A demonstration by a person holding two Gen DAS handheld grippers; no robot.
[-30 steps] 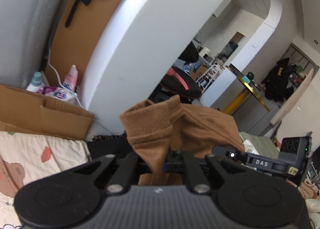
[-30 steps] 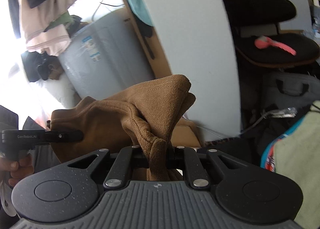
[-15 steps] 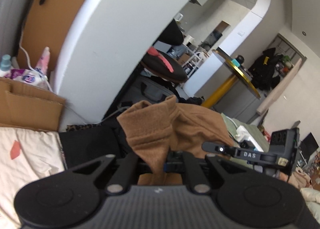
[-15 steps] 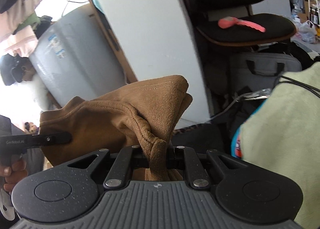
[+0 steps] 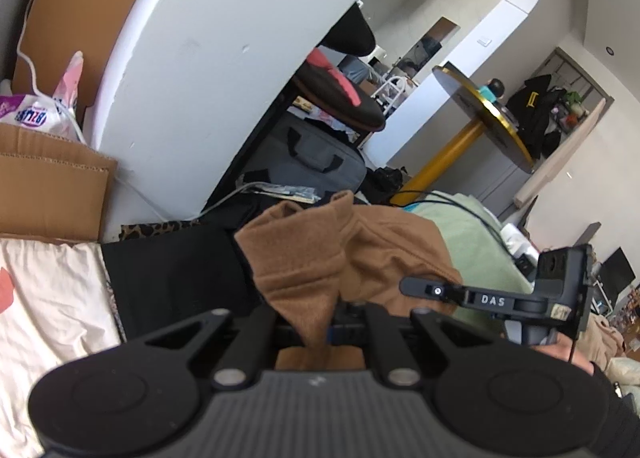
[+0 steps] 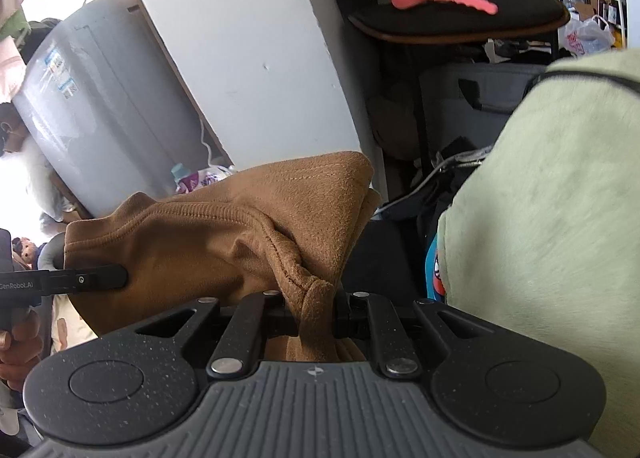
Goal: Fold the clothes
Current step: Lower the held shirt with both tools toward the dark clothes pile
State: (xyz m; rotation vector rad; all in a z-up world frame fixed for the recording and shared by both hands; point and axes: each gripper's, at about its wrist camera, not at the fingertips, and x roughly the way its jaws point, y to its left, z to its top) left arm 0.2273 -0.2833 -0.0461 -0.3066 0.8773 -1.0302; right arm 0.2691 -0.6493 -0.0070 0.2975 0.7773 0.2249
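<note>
A brown garment [image 5: 320, 258] hangs stretched between my two grippers, held up in the air. My left gripper [image 5: 320, 318] is shut on one bunched corner of it. My right gripper [image 6: 314, 310] is shut on the other corner [image 6: 248, 234], where a stitched hem shows. Each gripper shows in the other's view: the right one [image 5: 496, 300] at the right of the left wrist view, the left one [image 6: 60, 282] at the left of the right wrist view. The fingertips are hidden in the cloth.
A white wall panel [image 5: 224, 57] and cardboard [image 5: 48, 185] stand ahead. A pale patterned sheet [image 5: 52, 306] and a black cloth [image 5: 172, 278] lie below. A green blanket [image 6: 540, 217] is close on the right. A black chair [image 6: 460, 13], a grey bag [image 5: 312, 161] and a round yellow-legged table [image 5: 480, 113] stand beyond.
Both grippers have swung to the right and lower with the brown garment still held. The green blanket has come much closer in the right wrist view.
</note>
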